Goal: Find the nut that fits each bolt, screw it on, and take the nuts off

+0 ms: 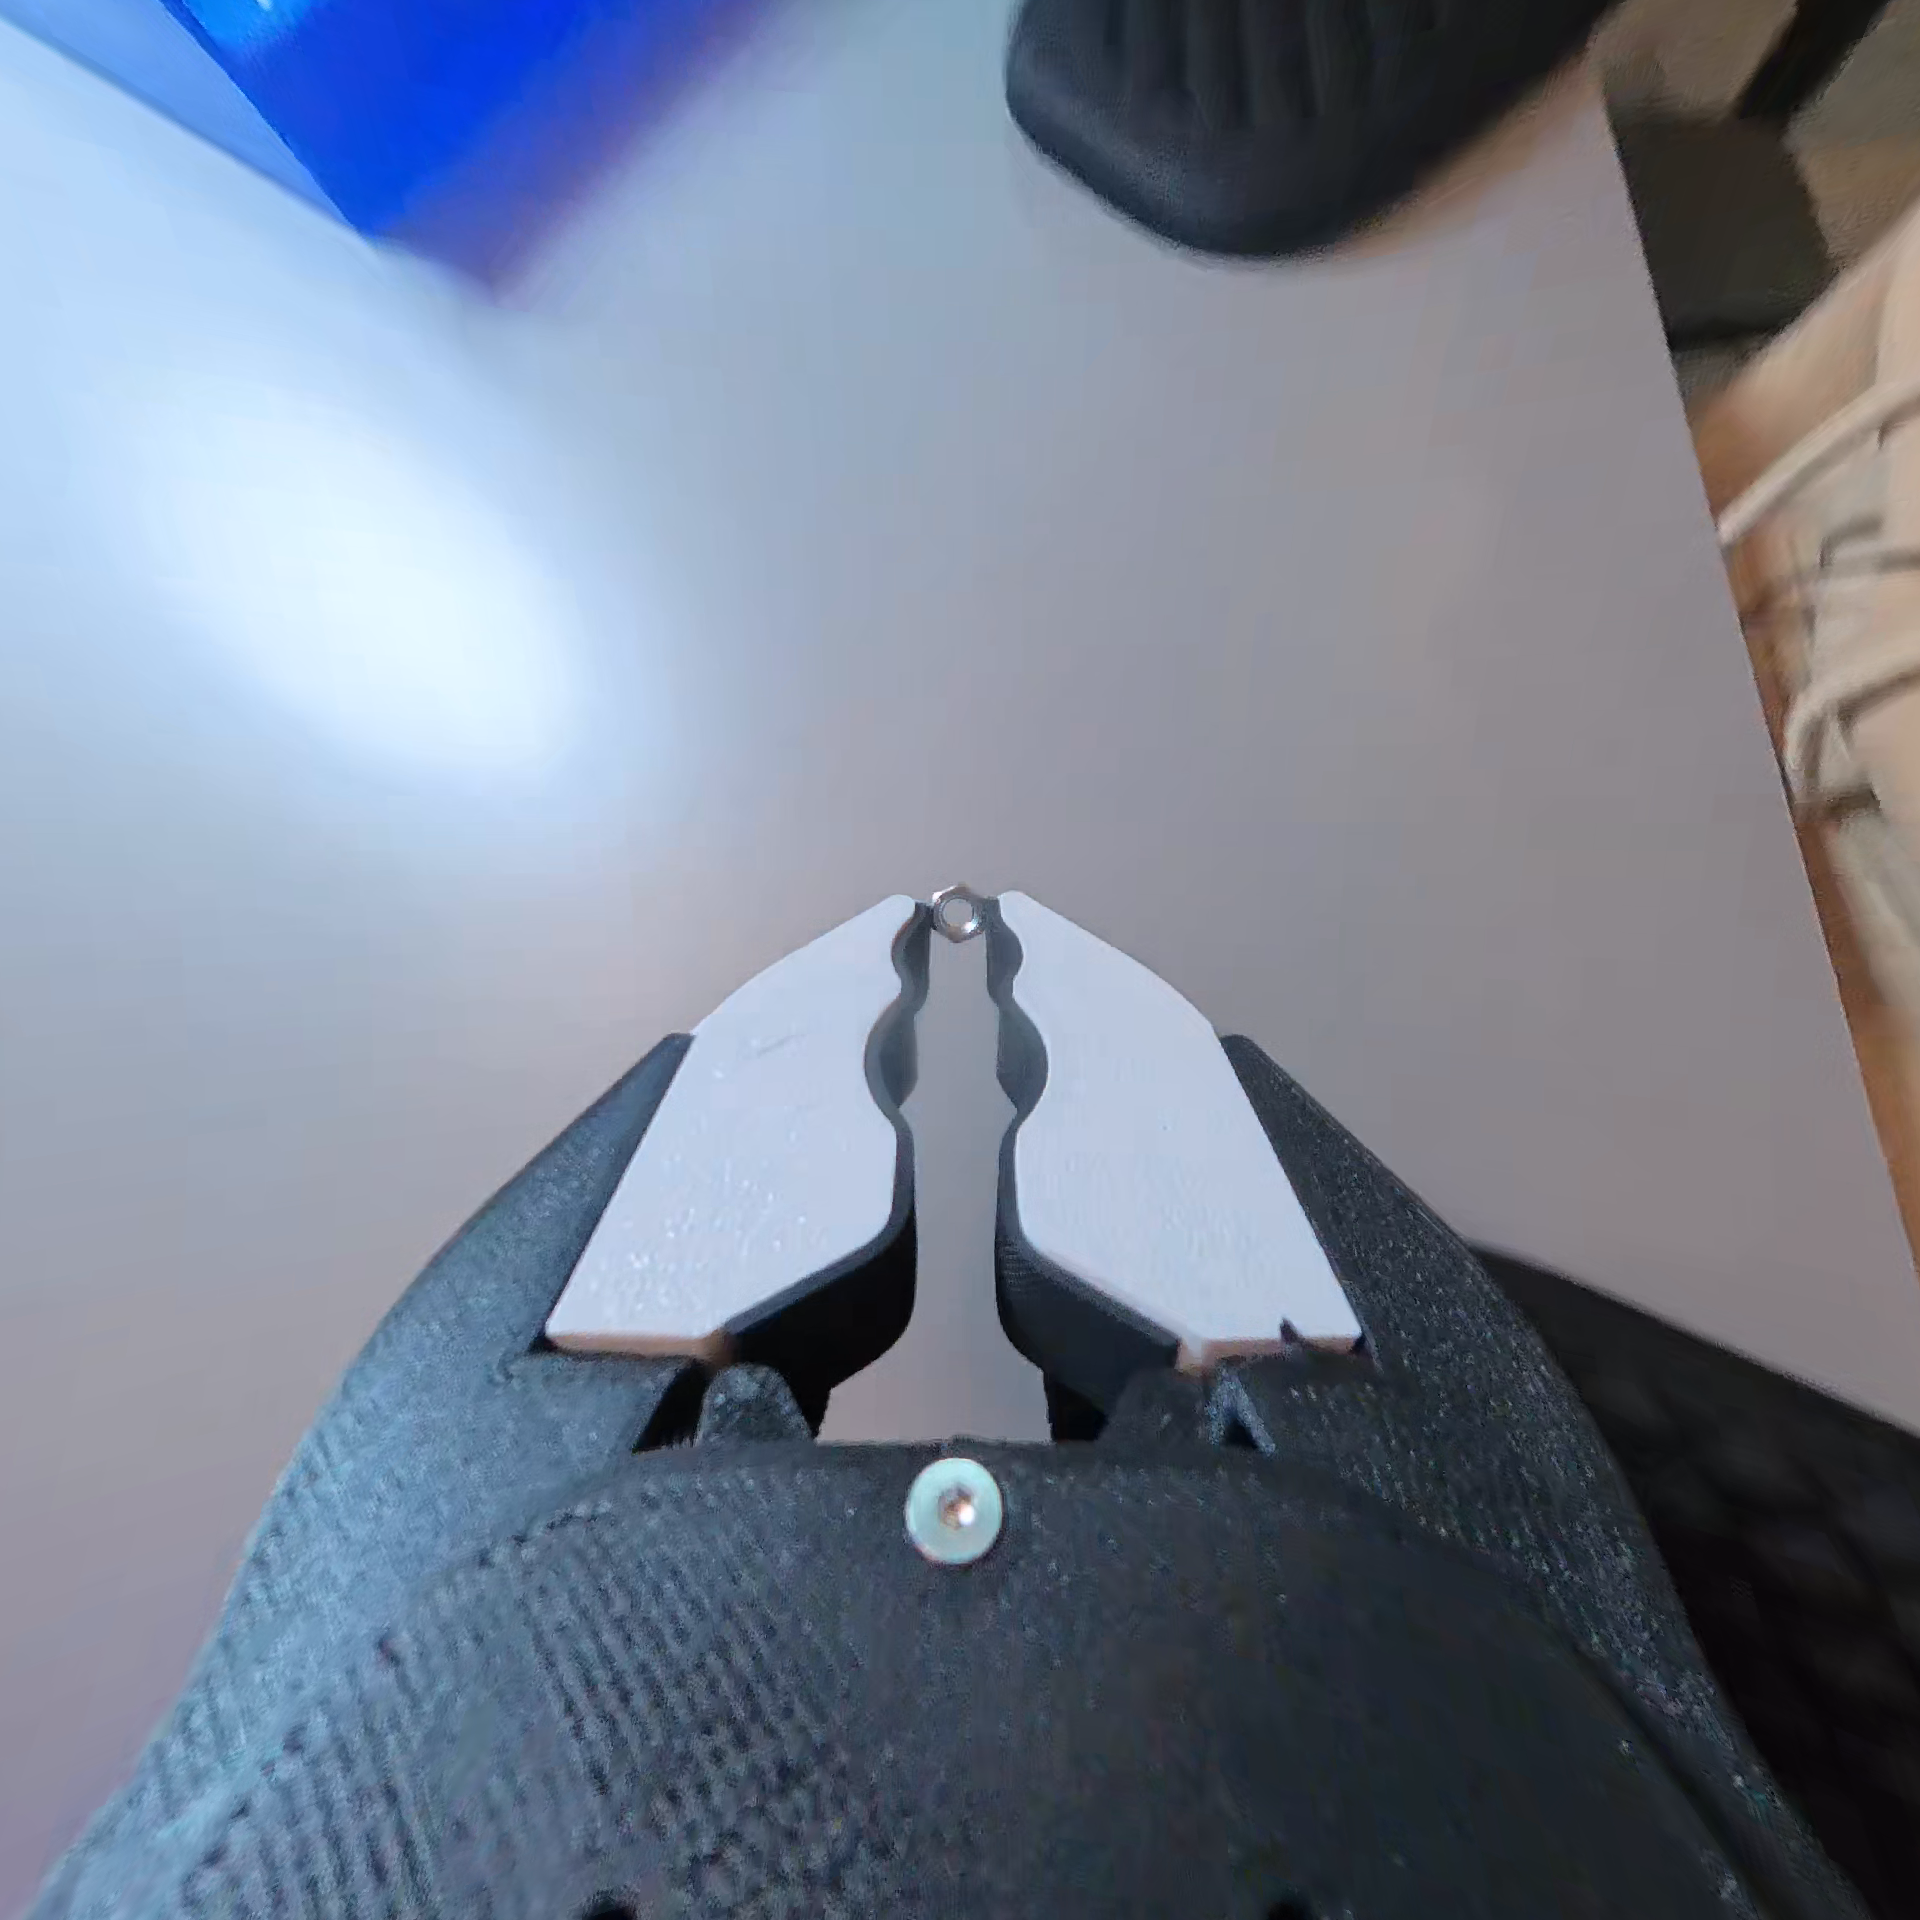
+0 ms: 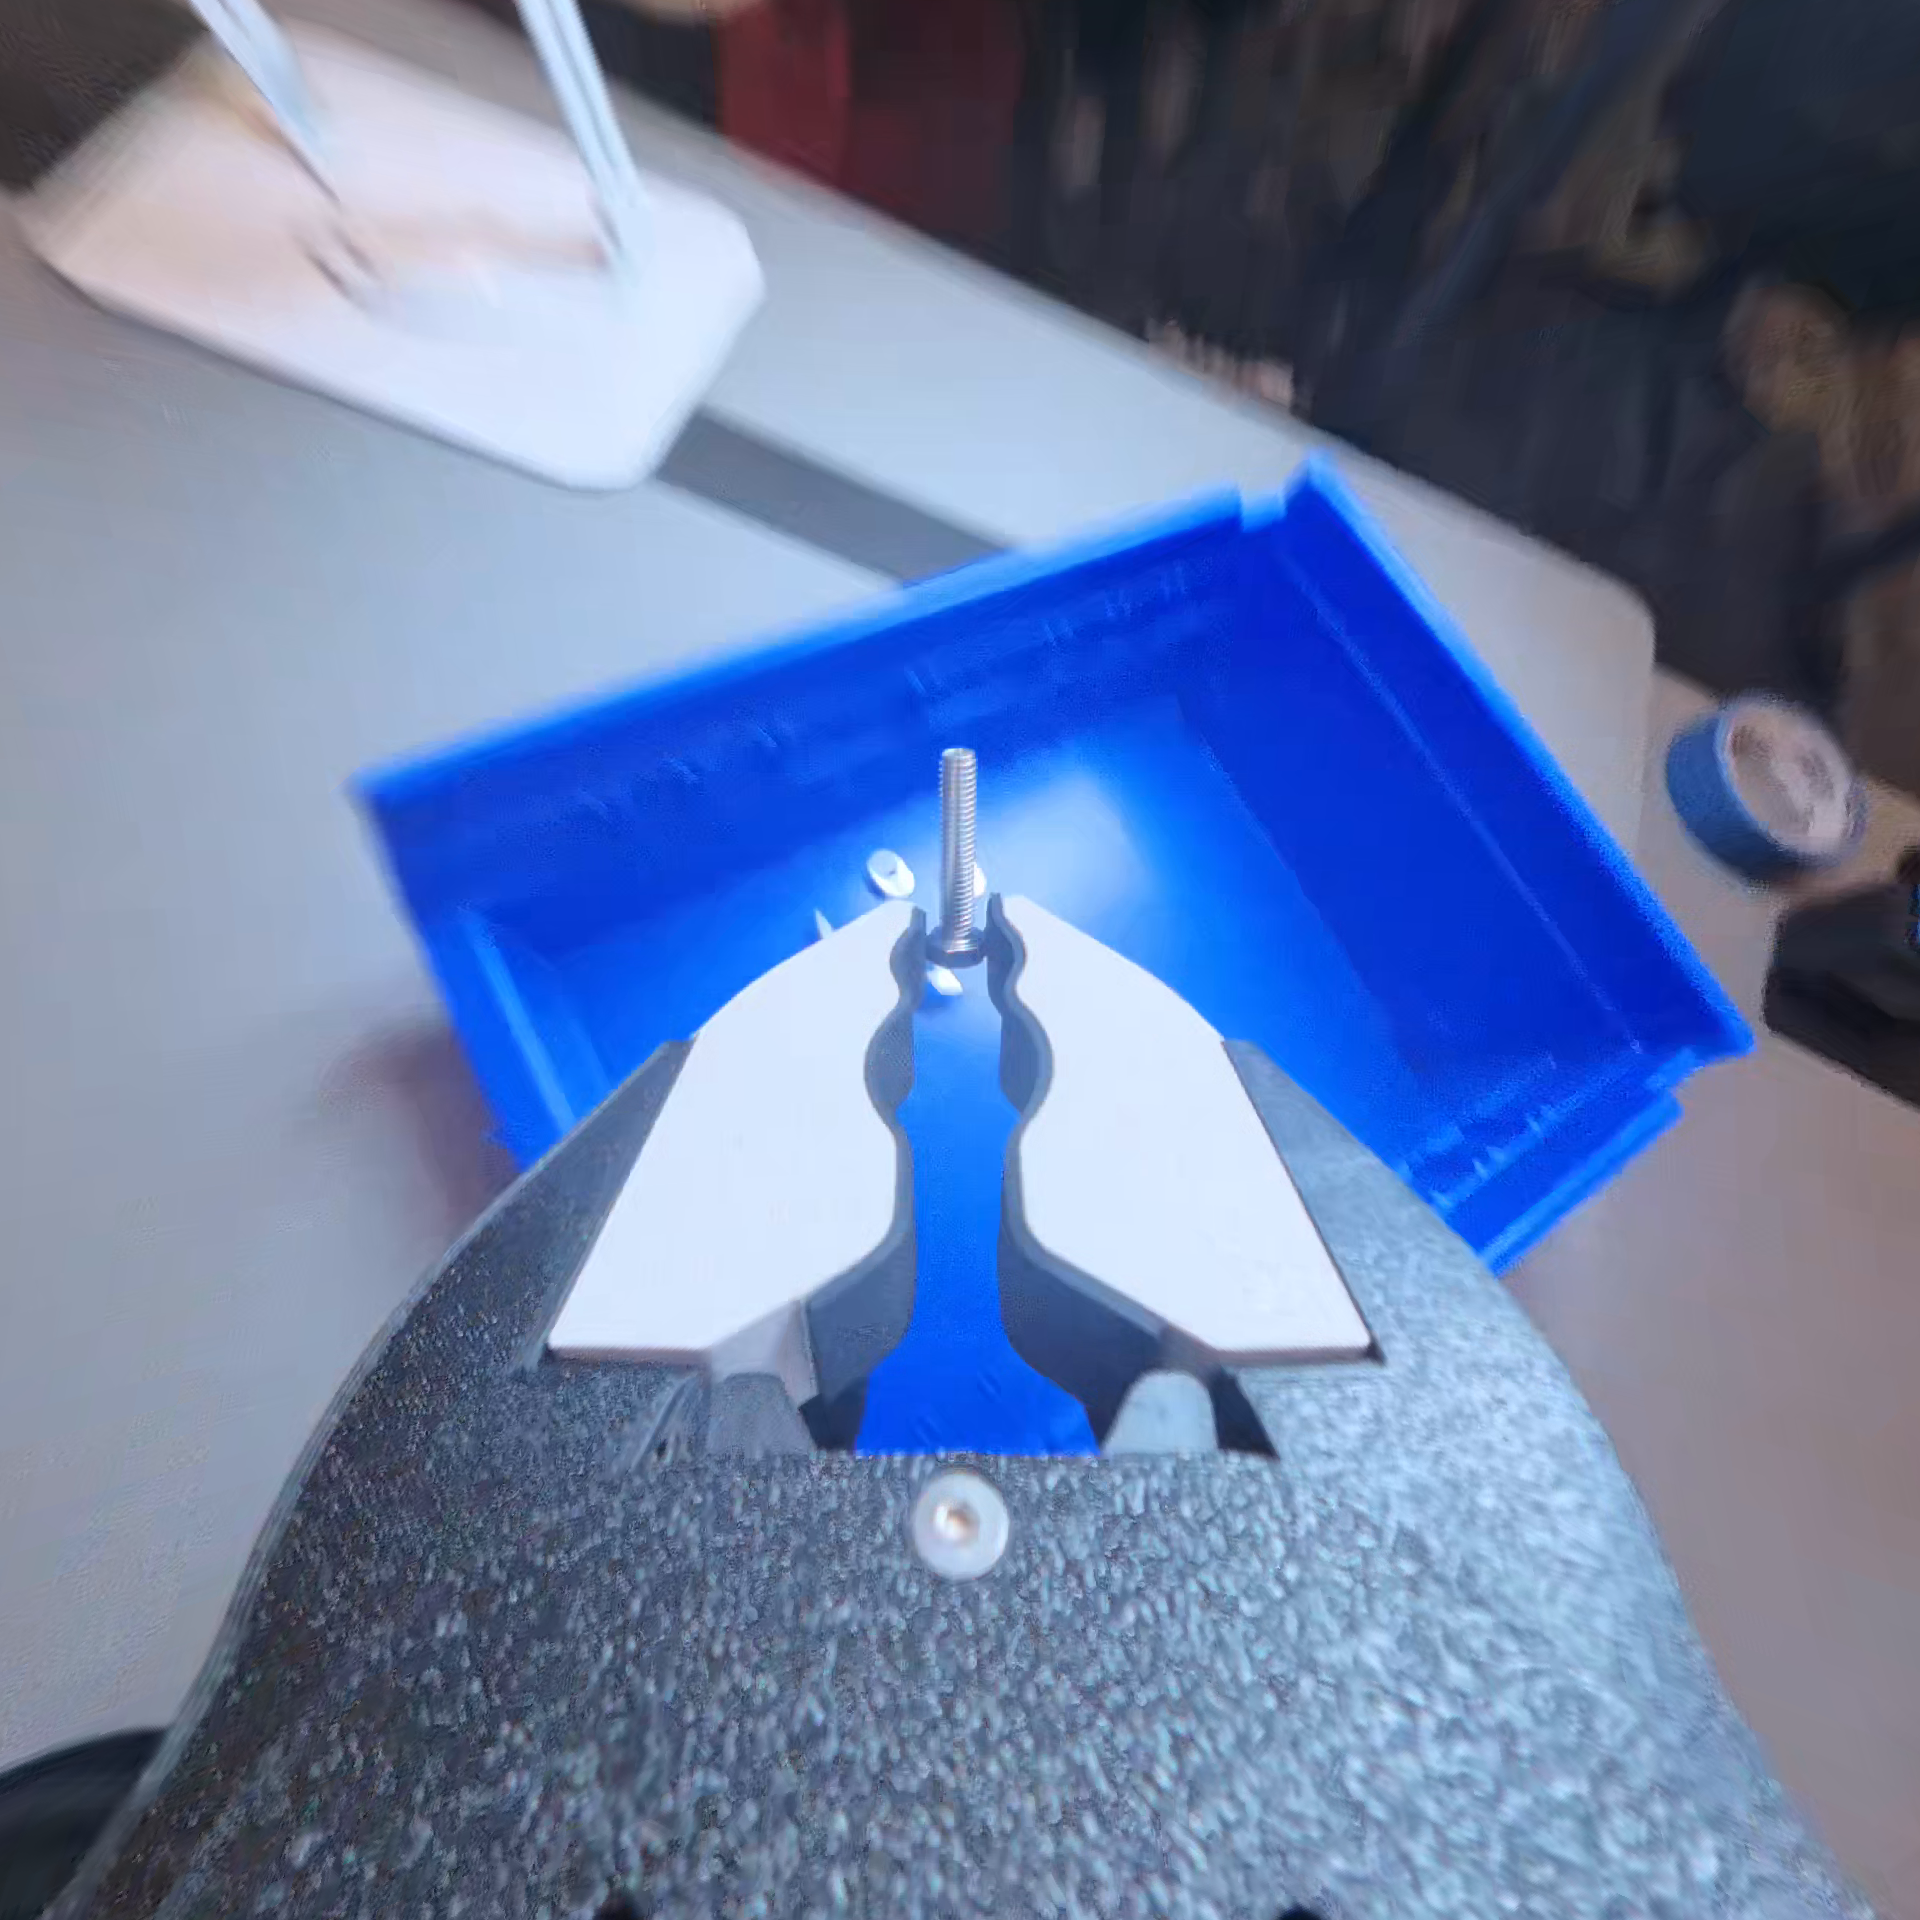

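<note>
Between the white fingertips of the left gripper (image 1: pixel 957 914) sits a tiny silver hex nut (image 1: pixel 957 914), pinched at the very tip with its round bore facing the camera, above a pale grey tabletop (image 1: pixel 727 623). A blurred blue bin (image 1: pixel 395 114) edge lies at upper left, and a black rounded object (image 1: pixel 1268 114) at the top of the left wrist view.

The right gripper (image 2: pixel 956 940) clamps a slim silver bolt (image 2: pixel 956 831) by its dark head, so that the threaded shank stands straight out past the fingertips. Behind it lies the open blue bin (image 2: pixel 1403 810), with a few small pale bits (image 2: pixel 890 871) on its floor. A blue tape roll (image 2: pixel 1766 784) sits to the right, and a white stand base (image 2: pixel 416 312) rests at upper left.
</note>
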`<state>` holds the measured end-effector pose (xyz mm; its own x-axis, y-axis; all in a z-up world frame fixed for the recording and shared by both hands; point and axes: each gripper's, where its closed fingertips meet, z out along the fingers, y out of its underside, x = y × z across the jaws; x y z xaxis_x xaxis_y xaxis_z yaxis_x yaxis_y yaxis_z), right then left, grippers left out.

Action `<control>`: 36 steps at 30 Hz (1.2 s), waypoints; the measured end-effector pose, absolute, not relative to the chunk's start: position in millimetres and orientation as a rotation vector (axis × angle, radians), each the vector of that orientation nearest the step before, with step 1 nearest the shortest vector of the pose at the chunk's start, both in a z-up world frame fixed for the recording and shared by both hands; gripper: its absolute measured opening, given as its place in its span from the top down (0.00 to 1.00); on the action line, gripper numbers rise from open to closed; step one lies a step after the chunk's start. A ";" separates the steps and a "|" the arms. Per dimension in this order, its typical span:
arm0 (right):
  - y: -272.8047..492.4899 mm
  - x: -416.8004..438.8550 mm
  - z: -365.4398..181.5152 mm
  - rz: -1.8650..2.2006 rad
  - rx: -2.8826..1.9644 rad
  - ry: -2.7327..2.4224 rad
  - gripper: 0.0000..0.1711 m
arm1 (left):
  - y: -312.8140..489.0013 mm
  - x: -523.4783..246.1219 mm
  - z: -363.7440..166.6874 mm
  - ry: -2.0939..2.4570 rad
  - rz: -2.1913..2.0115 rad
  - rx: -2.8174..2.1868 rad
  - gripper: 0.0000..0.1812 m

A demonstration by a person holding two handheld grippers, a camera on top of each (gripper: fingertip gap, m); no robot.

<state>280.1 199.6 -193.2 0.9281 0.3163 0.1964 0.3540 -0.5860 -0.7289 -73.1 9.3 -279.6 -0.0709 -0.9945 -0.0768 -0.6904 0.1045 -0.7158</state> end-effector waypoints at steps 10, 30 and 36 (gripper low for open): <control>237.9 331.2 -309.6 -0.090 -2.867 -0.375 0.93 | 26.5 -44.9 -278.3 1.529 -0.826 -1.626 0.94; 180.8 268.1 -256.1 0.006 -2.835 -0.746 0.76 | 26.6 -44.0 -269.4 1.484 -0.801 -1.564 0.94; 130.2 106.4 -187.9 0.471 -2.195 -1.043 0.80 | 32.9 -44.1 -245.4 1.393 -0.700 -1.454 0.94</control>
